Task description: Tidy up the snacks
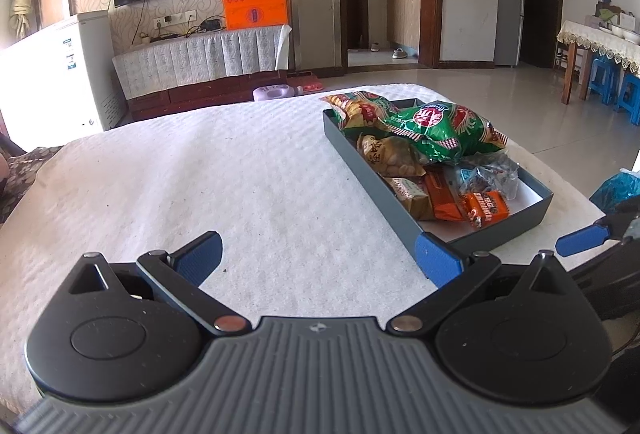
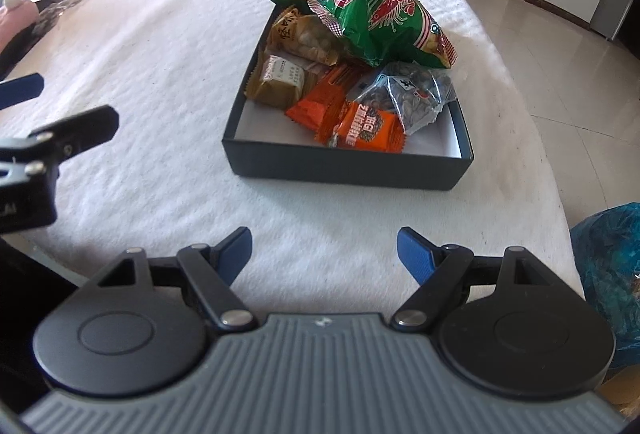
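Left wrist view: the left gripper is held low over the white textured cloth-covered desk, its blue-padded fingers spread wide with nothing between them. The dark shallow rectangular cardboard box sits toward the desk's right edge, its long axis running from the near right corner away toward the far edge, angled slightly leftward in this view. The green crinkled snack bag with red print is heaped at the far end; the small orange foil packets lie at the near end. One blue finger of the right gripper is seen at the right border.

Right wrist view: the right gripper hovers short of the box's near wall, fingers wide apart and empty. The clear bag of sunflower seeds and the tan packets fill the middle, all inside the walls, though the green bag overhangs the right rim. No snack is seen loose on the cloth, so sorting appears nearly finished. If tidying is wanted, the green bag would best be pinched by its crimped end seam and turned so its length follows the box's long axis, without crushing the contents
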